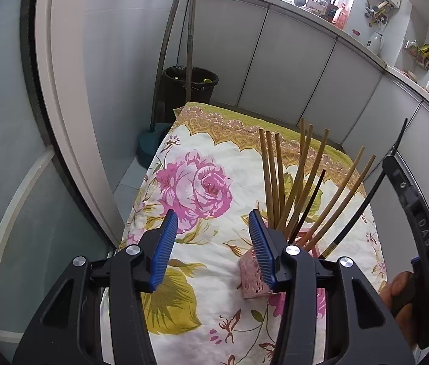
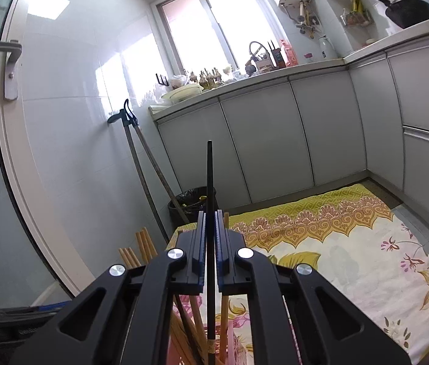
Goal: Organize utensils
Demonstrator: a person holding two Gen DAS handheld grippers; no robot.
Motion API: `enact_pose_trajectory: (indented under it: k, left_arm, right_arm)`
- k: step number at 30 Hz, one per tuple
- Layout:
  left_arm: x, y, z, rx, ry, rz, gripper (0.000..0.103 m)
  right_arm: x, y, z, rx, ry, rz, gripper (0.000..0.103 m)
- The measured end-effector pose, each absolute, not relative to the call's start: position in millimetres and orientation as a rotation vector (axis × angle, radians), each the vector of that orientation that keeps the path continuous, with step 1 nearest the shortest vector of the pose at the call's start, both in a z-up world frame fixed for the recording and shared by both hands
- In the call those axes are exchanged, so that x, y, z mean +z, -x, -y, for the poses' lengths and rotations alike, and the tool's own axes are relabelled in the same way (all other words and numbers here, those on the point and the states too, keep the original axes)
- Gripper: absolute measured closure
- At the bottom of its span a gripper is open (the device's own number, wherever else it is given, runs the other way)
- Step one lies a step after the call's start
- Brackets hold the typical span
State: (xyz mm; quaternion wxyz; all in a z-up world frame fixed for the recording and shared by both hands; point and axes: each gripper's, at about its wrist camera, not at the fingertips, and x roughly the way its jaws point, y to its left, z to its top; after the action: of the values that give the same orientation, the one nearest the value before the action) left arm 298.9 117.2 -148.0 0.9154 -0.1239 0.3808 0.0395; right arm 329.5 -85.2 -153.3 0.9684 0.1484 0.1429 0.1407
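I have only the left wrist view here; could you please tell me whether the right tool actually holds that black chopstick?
Observer: Yes, the right tool is shut on the black chopstick, which stands between its pads, tip up.
Operator: Thank you. Is anything else caught between the pads?
Observer: No; the wooden chopsticks pass below and left of the tool, outside the pads.
Operator: And the chopstick's lower end?
Observer: Its gold-banded end hangs among the wooden ones over the pink holder; whether it is inside, I cannot tell.
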Motion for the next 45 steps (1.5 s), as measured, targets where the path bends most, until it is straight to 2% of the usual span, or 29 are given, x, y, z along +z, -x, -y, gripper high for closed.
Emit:
enact_pose_trajectory:
  k: [5,10,11,13,17,20,22,23,25,29,34,38,45]
  left_arm:
    - [-149,-301,-115,0.075,0.254,-0.786,0.057]
    - [-147,-300,-109,0.057,0.243,-0.78,0.05]
    - [-147,-299,-107,0.054,0.239,-0.778,0.049]
    - [-146,-297,-102,0.044,0.222,-0.774,0.046]
    - [-141,-289,-89,0.022,0.176,-0.757,0.042]
    - [-134,-274,-78,0.011,0.148,-0.736,0.034]
    - [-129,-262,-68,0.004,0.126,-0.726,0.03]
    - [-125,-253,-63,0.013,0.108,-0.713,0.03]
    - [-114,-235,-54,0.039,0.076,-0.697,0.02]
    - [-79,-188,-40,0.071,0.044,-0.635,0.009]
    - [-20,-123,-24,0.079,0.004,-0.526,0.007]
    - [15,-84,-15,0.049,-0.009,-0.484,0.007]
    - [50,-35,-15,-0.024,0.012,-0.45,0.007]
  right_arm:
    - [-172,-333,80,0.287,-0.271,-0.32,0.097]
    - [-178,-329,78,0.292,-0.235,-0.385,0.095]
    - [-177,-327,82,0.295,-0.247,-0.4,0.092]
    - [-172,-321,91,0.289,-0.274,-0.428,0.071]
    - [-163,-296,119,0.272,-0.337,-0.479,0.06]
    - [-156,-263,137,0.251,-0.334,-0.515,0.054]
    - [-154,-237,147,0.223,-0.325,-0.541,0.042]
    - [-153,-224,151,0.219,-0.317,-0.561,0.04]
    - [-148,-201,155,0.22,-0.274,-0.598,0.036]
    - [-115,-159,163,0.212,-0.187,-0.611,0.028]
    - [-48,-104,182,0.165,-0.147,-0.559,0.012]
    - [-1,-66,195,0.143,-0.154,-0.538,0.007]
    - [58,-13,200,0.131,-0.121,-0.495,0.007]
